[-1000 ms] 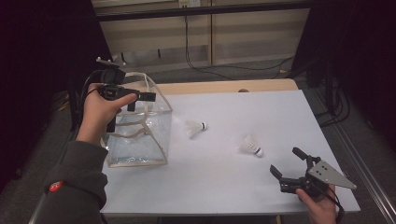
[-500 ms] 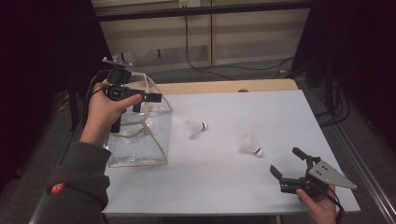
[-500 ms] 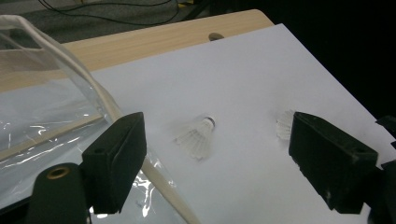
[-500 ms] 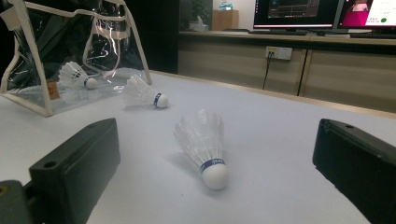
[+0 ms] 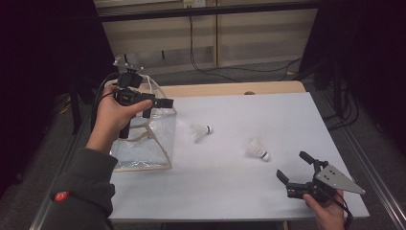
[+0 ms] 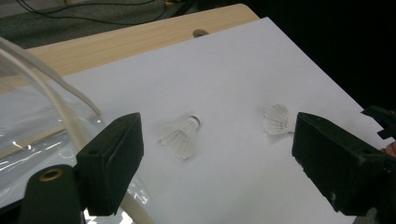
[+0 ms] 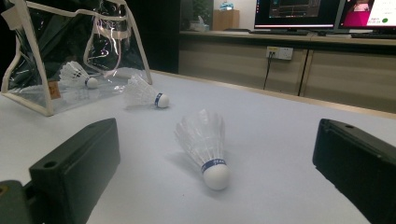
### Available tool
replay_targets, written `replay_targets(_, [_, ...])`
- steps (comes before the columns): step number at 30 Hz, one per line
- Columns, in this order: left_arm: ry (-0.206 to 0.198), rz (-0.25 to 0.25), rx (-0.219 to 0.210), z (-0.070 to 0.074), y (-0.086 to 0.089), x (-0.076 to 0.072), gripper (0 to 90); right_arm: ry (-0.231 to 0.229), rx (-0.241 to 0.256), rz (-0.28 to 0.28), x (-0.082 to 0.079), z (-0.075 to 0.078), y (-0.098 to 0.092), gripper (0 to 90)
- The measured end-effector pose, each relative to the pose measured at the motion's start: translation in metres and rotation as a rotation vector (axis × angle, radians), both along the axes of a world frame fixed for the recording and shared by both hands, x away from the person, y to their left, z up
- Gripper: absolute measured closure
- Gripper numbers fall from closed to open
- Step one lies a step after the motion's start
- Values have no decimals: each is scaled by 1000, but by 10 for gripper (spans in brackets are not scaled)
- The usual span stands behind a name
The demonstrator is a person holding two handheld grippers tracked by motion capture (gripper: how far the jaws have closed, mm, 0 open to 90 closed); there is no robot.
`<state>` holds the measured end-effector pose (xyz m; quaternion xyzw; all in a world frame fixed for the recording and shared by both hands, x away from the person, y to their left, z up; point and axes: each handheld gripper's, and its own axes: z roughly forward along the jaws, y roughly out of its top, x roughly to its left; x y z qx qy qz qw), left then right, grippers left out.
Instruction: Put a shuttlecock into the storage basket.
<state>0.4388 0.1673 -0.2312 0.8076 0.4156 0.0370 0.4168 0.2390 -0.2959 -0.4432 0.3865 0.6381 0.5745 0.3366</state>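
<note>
- Right gripper (image 5: 293, 168), held low at the near right corner of the table (image 5: 287, 115), has its jaws spread wide and holds nothing; its jaws point at the near shuttlecock (image 5: 256, 149), which suggests a lined-up pick.
- Near shuttlecock (image 7: 205, 147) lies on its side between the two open jaws in the right gripper view, cork end toward the camera, apart from both pads.
- Middle shuttlecock (image 5: 199, 131) lies on the bare tabletop just beside the clear bag (image 5: 143, 139), cork pointing away from the bag; it is well apart from the near one.
- Left gripper (image 5: 153, 106), raised above the bag's open top at the far left, is also wide open and empty; its view looks down past the bag's white handles (image 6: 46, 88) toward both loose shuttlecocks, likely choosing the next one.
- Clear bag stands open-mouthed, so drops from above can enter; one shuttlecock (image 7: 77, 74) already rests inside on its floor.
</note>
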Motion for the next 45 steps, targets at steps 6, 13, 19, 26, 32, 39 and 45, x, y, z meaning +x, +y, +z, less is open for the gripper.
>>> replay_targets(6, [15,-35,4,-4,-11,-3,161,0,-1,2,0,0,0,10])
replay_targets(13, [18,-59,-2,-7,-19,-5,148,-2,-2,2,0,0,0,10])
replay_targets(19, [19,-80,-9,-12,-26,-7,135,-1,-2,2,0,0,0,10])
replay_targets(26, [20,-98,-11,-18,-35,-9,105,1,-3,4,0,0,0,10])
replay_targets(32, [10,-112,-8,-23,-41,-10,88,0,-5,3,0,0,1,10])
replay_targets(39, [17,-125,-11,-30,-45,-12,74,-1,-6,3,0,1,0,10])
replay_targets(45, [16,-134,-6,-34,-48,-13,62,0,-7,4,0,0,1,11])
